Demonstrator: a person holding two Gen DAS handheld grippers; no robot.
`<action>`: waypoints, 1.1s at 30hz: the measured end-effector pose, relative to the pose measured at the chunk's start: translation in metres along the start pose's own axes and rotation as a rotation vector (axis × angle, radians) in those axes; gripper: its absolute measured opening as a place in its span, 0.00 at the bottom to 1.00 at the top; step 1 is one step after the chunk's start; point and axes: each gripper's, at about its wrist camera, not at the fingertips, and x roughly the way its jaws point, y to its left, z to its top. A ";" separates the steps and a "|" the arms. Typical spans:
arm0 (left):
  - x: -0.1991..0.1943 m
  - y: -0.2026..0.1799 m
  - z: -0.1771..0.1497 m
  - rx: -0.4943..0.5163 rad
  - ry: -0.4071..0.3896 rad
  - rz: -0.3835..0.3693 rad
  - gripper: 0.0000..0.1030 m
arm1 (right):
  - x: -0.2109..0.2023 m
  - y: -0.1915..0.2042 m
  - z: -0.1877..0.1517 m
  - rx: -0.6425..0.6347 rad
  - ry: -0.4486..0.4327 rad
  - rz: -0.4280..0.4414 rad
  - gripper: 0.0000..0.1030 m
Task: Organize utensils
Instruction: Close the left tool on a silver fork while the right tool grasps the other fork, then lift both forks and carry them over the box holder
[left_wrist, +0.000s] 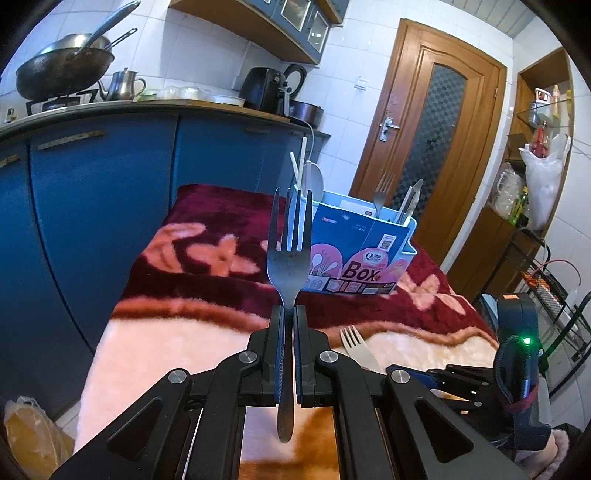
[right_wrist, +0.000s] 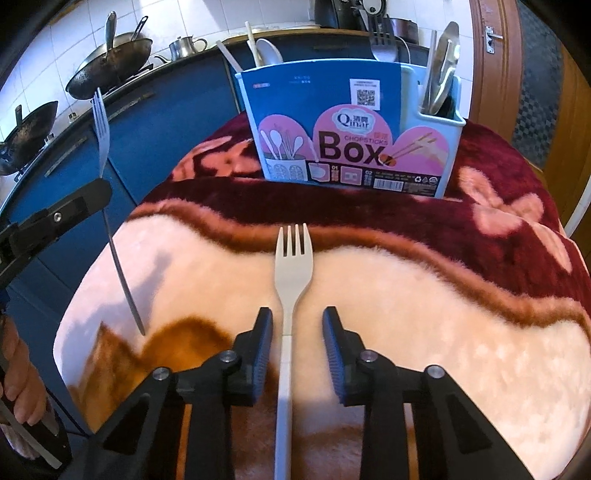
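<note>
My left gripper is shut on a metal fork and holds it upright, tines up, above the blanket; the fork also shows in the right wrist view at the left. My right gripper is open, its fingers on either side of the handle of a white plastic fork that lies flat on the blanket, tines toward the box. The white fork also shows in the left wrist view. A light blue chopsticks box stands further back, holding a fork, a spoon, chopsticks and tongs.
A plush red, pink and cream blanket covers the table. Blue kitchen cabinets with woks and a kettle stand to the left. A wooden door and shelves are behind and to the right.
</note>
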 end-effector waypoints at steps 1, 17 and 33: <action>0.000 0.000 0.000 0.001 -0.001 0.000 0.04 | 0.000 0.000 0.000 -0.001 -0.001 0.001 0.17; -0.006 -0.016 0.006 0.024 -0.032 -0.013 0.04 | -0.041 -0.022 -0.004 0.101 -0.176 0.120 0.07; -0.014 -0.034 0.016 0.030 -0.092 -0.052 0.04 | -0.095 -0.045 -0.014 0.181 -0.448 0.141 0.07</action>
